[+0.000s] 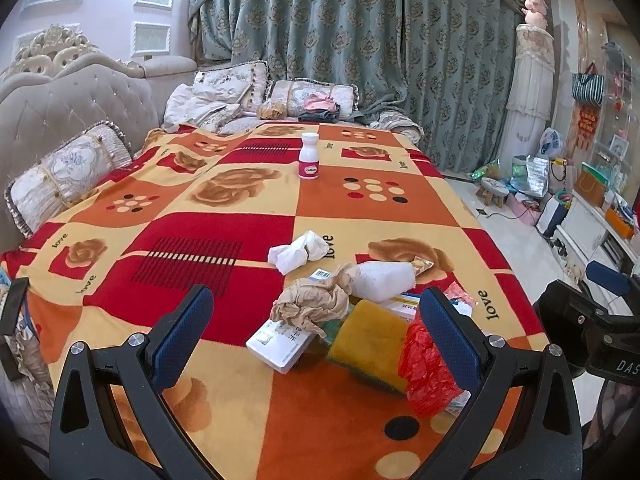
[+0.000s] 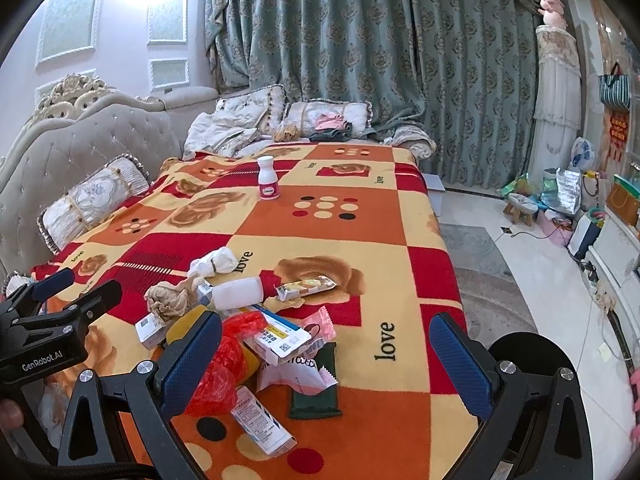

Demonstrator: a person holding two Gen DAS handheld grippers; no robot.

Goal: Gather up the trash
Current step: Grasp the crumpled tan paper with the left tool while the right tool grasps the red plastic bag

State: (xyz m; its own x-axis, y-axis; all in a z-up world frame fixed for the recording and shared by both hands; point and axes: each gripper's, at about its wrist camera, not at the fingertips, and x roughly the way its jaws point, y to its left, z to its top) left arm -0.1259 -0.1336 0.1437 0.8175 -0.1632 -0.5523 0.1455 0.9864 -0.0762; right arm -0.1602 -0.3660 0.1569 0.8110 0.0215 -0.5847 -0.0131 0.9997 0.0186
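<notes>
A pile of trash lies on the patterned blanket [image 1: 224, 412]: crumpled brown paper [image 1: 312, 304], a yellow sponge [image 1: 368, 340], a red plastic bag [image 1: 428, 372], a white box [image 1: 280, 344], a tipped white bottle [image 1: 384, 280] and a white tissue [image 1: 298, 252]. My left gripper [image 1: 318, 320] is open just above the pile's near side, with the sponge and paper between its fingers' lines. My right gripper [image 2: 328, 356] is open over snack wrappers [image 2: 308, 376], a medicine box [image 2: 282, 338] and the red bag [image 2: 224, 360]. An upright white bottle [image 2: 267, 179] with a pink label stands farther back.
The blanket covers a sofa with a tufted backrest [image 1: 60, 104] and cushions [image 1: 68, 172] on the left. Its right edge drops to a tiled floor [image 2: 500, 280] with a small stool [image 2: 520, 206] and bags. A dark round object [image 2: 524, 348] sits behind my right finger.
</notes>
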